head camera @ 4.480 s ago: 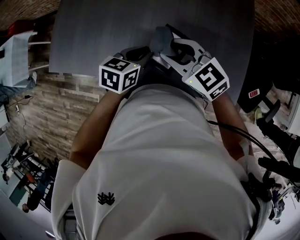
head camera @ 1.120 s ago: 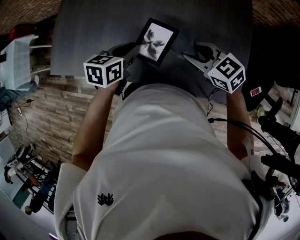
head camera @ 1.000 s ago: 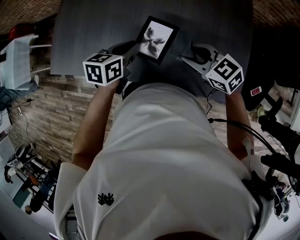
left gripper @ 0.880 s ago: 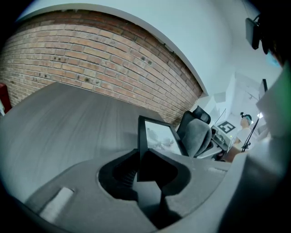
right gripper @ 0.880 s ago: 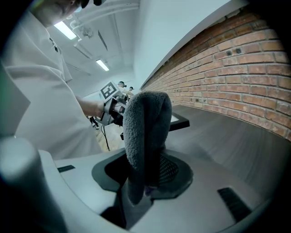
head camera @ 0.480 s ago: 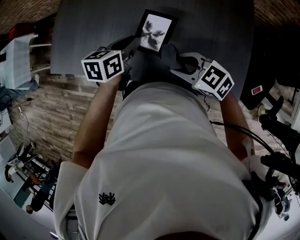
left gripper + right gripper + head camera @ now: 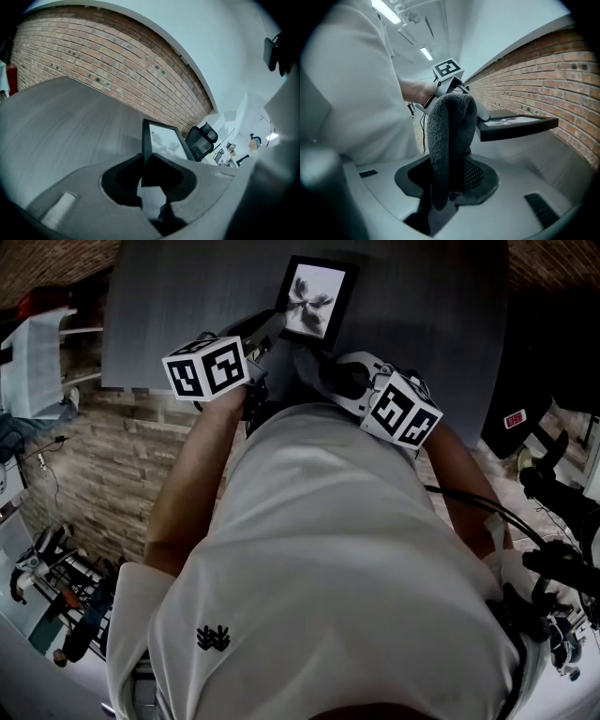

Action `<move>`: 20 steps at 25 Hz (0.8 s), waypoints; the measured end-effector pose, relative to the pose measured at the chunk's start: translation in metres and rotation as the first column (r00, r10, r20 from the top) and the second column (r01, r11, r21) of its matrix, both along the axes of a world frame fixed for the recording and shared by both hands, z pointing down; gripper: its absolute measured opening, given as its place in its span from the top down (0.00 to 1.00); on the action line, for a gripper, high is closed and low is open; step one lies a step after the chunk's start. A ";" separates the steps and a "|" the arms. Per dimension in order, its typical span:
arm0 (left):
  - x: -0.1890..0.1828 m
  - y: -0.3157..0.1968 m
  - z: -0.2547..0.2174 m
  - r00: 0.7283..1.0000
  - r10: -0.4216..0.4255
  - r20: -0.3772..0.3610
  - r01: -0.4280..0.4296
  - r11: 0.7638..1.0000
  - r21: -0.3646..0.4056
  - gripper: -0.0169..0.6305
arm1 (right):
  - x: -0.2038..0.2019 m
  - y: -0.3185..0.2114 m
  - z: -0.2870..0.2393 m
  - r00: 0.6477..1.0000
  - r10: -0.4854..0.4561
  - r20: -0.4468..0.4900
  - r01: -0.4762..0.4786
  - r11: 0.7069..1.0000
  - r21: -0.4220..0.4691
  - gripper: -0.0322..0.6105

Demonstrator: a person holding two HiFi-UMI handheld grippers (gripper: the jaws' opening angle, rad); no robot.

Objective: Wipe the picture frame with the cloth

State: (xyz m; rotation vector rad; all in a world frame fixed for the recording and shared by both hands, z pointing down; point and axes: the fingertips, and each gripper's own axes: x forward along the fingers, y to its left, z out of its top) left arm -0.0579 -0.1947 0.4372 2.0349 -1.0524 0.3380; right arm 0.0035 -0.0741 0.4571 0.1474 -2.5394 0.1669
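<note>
Grey fluffy cloth [image 7: 447, 136] clamped in right tongs [image 7: 449, 180], pointing downward, just beside picture frame [image 7: 314, 298] | left tongs [image 7: 151, 166] grip its black rectangular corner, held over grey wood-grain tabletop [image 7: 187, 306].

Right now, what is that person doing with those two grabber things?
A person holds a gripper in each hand over a grey table. The left gripper is clamped on the edge of a black picture frame and holds it up. The right gripper is clamped on a fluffy grey cloth, right beside the frame. The pictures do not show whether the cloth touches the frame yet.
</note>
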 end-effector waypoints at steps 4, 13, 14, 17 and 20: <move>0.011 0.007 -0.005 0.999 0.003 -0.032 -0.004 1.000 -0.009 0.86 | -0.006 -0.008 0.012 0.999 0.019 -0.049 -0.017 0.998 0.056 0.73; 0.005 0.007 -0.020 0.996 -0.027 -0.081 0.027 1.000 0.000 0.86 | -0.009 -0.006 0.030 0.995 -0.040 -0.097 0.042 0.999 0.027 0.73; 0.002 0.006 -0.022 0.996 -0.030 -0.084 0.030 1.000 0.005 0.86 | -0.003 -0.007 0.033 0.994 -0.031 -0.100 0.033 0.999 0.009 0.73; -0.004 0.005 -0.027 0.996 -0.033 -0.082 0.034 0.999 0.017 0.86 | 0.020 -0.018 0.045 0.992 0.026 -0.121 -0.031 0.998 -0.046 0.73; -0.006 0.007 -0.029 0.997 -0.017 -0.077 0.020 0.999 0.026 0.86 | 0.045 -0.039 0.050 0.984 0.114 -0.135 -0.125 0.989 -0.077 0.73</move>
